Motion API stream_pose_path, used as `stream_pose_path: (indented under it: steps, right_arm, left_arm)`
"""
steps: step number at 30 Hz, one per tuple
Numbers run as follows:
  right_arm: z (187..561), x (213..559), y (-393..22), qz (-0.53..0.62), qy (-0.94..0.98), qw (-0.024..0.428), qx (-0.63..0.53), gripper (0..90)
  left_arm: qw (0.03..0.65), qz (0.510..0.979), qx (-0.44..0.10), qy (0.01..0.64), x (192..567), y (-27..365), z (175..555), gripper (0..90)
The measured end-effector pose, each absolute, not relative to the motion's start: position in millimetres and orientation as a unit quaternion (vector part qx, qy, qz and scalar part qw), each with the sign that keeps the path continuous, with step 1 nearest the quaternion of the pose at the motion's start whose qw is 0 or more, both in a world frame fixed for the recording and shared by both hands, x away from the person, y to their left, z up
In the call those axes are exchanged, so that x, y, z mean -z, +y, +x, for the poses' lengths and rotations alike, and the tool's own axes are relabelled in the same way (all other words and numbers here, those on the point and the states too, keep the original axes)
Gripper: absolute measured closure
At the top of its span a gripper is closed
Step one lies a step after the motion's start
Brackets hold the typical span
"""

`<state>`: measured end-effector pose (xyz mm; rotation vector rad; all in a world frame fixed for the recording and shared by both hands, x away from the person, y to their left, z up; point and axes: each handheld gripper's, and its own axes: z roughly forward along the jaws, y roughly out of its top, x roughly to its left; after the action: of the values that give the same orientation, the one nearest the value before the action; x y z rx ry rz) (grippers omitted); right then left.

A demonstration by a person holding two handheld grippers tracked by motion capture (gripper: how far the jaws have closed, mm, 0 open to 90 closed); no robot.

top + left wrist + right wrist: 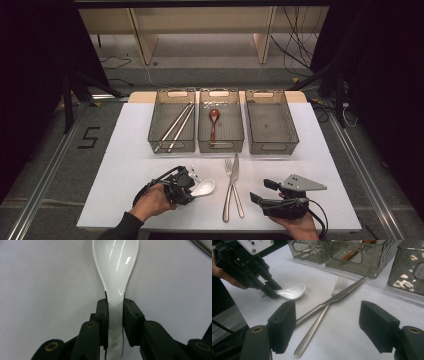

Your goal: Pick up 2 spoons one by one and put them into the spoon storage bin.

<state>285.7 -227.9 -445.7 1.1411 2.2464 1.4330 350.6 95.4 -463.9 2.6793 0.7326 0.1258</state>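
**Left gripper clamps white spoon at bench's near edge**

The left gripper (192,186), held in a person's left hand (152,202) near the near edge of the bench (125,145), has its fingers (102,315) pressed against both sides of the handle of a white ceramic spoon (116,270). The spoon lies on the white surface, its bowl pointing away from the gripper toward the bench's middle. The right gripper (260,191), close to the near right corner, rests with its fingers (283,323) spread wide and nothing between them.

Between the two grippers a steel fork (231,187) and a table knife (234,172) lie crossed on the bench, handles toward the near edge.

Three dark mesh baskets stand in a row along the far edge. The left basket (155,117) holds a pair of chopsticks (176,126) lying on a slant. The middle basket (235,125) holds a brown spoon (213,122). The right basket (270,122) has bare mesh on its floor.

The bench wears a white cover. Around it lies grey flooring, with a black "5" (88,137) marked to the left, cables (295,45) trailing beyond the far edge, and pale wooden furniture legs (142,42) behind.
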Motion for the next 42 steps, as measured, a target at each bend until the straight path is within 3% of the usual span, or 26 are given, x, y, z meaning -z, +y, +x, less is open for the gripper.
stream_pose_path:
  steps: [21, 42]
  right_arm:
    - [286, 446, -229, 0.391, 0.769, 0.121, -0.492, 30.9]
    - [286, 446, -229, 0.392, 0.767, 0.121, -0.493, 30.8]
  left_arm:
    - [0.261, 0.914, -0.028, 0.308, 456, 112, 362, 75.4]
    - [0.360, 0.866, -0.029, 0.345, 422, 129, 395, 75.3]
